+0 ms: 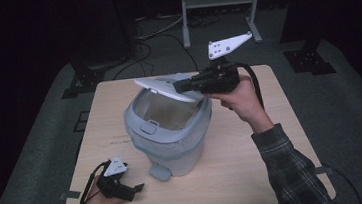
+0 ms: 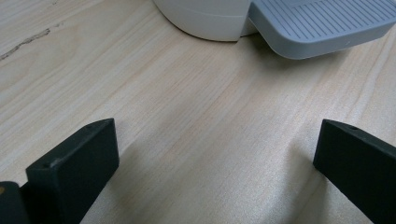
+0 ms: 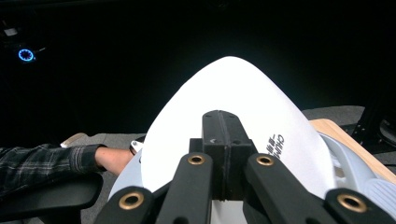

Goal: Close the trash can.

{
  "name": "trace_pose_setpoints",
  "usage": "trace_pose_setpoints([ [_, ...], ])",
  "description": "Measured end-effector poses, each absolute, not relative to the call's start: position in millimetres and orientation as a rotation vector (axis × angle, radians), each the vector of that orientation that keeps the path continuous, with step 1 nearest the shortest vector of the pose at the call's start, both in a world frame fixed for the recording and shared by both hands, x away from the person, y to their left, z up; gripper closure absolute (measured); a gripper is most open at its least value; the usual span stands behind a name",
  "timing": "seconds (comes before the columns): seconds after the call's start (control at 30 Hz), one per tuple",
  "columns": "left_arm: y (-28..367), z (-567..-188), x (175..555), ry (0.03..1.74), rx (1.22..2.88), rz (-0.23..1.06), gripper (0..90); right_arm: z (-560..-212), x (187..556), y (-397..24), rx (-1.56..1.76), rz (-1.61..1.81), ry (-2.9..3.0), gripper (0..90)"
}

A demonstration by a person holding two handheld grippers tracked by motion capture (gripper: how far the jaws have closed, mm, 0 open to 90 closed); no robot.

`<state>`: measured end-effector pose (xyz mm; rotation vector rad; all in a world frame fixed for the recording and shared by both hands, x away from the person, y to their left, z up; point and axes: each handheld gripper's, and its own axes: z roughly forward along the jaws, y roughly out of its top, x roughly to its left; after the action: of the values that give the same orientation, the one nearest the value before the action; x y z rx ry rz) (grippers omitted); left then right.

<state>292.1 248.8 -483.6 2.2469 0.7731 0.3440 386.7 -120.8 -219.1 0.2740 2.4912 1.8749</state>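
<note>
Pale grey plastic pedal bin point(image 1: 169, 133) stands mid-table; nearest you, your left gripper point(image 2: 215, 154) rests spread on the light wooden table point(image 1: 235, 167), facing its ribbed grey pedal point(image 2: 322, 23). Farther off, your right gripper point(image 1: 180, 87) presses together against the white lid point(image 3: 224, 102), apparently propping it up.

Wooden table point(image 1: 255, 160) under pedal bin point(image 1: 169, 133)

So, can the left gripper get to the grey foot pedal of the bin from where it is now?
Probably yes. The left gripper rests open on the table, its fingers pointing toward the pedal, with bare wood between them. The right gripper is up at the lid.
</note>
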Motion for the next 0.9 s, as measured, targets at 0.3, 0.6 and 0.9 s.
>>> trace_pose_setpoints([
  [0.3,249,-484,292,0.773,2.247,0.344,0.0,-223,385,-108,0.247,1.861,2.523,90.0],
  [0.6,249,-484,292,0.773,2.246,0.344,0.0,-230,384,-94,0.224,1.829,2.568,90.0],
  [0.9,249,-484,292,0.774,2.246,0.344,0.0,-238,382,-81,0.204,1.785,2.612,90.0],
])
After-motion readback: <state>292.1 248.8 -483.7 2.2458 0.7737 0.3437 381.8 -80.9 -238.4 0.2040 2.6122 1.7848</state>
